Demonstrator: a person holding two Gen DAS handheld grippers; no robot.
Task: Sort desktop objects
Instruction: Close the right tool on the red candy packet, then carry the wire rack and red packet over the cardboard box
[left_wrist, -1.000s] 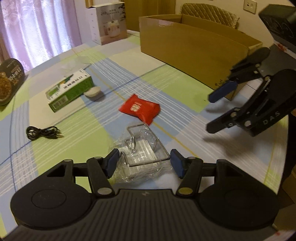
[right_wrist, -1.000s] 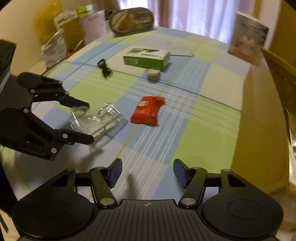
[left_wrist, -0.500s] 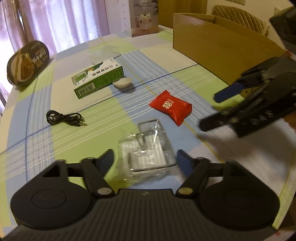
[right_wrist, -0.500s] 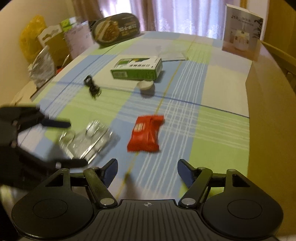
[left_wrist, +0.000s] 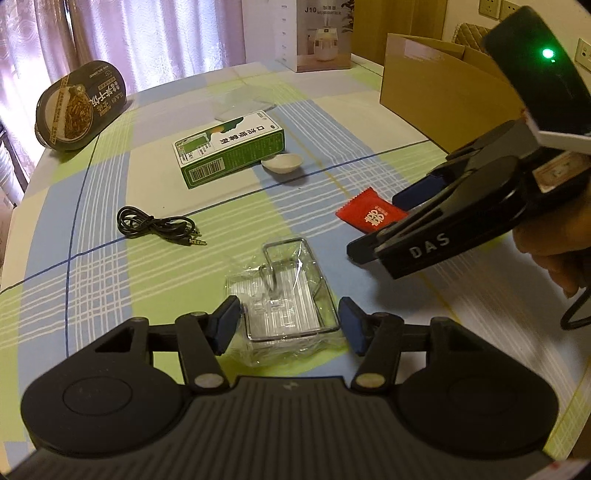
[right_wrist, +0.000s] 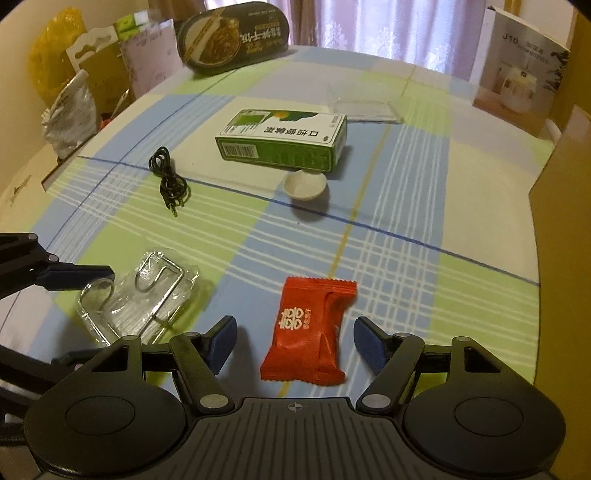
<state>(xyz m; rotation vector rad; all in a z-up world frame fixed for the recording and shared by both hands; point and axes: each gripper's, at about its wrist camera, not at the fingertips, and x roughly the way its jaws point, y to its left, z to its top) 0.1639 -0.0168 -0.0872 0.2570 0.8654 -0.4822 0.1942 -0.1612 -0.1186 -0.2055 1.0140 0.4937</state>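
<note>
Checked cloth (left_wrist: 110, 295) in pale green, blue and white is spread flat over the table. On it, a bent metal wire rack sealed in crinkled clear plastic (left_wrist: 290, 306) is bracketed by the left gripper (left_wrist: 290, 325), whose blue-padded jaws are spread wide on either side of the packet; contact cannot be told. A glossy red sachet (right_wrist: 308, 332) with crimped ends and white print lies between the parted jaws of the right gripper (right_wrist: 295, 345), ungrasped. Farther off on the cloth are seen a coiled black cable (left_wrist: 155, 227) with jack plugs, a rectangular green-and-white carton (left_wrist: 231, 147), and a small shallow white dish (left_wrist: 282, 164) just beside the carton. An oval dark noodle tub (left_wrist: 79, 105) is propped at the far edge, and a plain brown cardboard box (left_wrist: 439, 92) stands to the right
</note>
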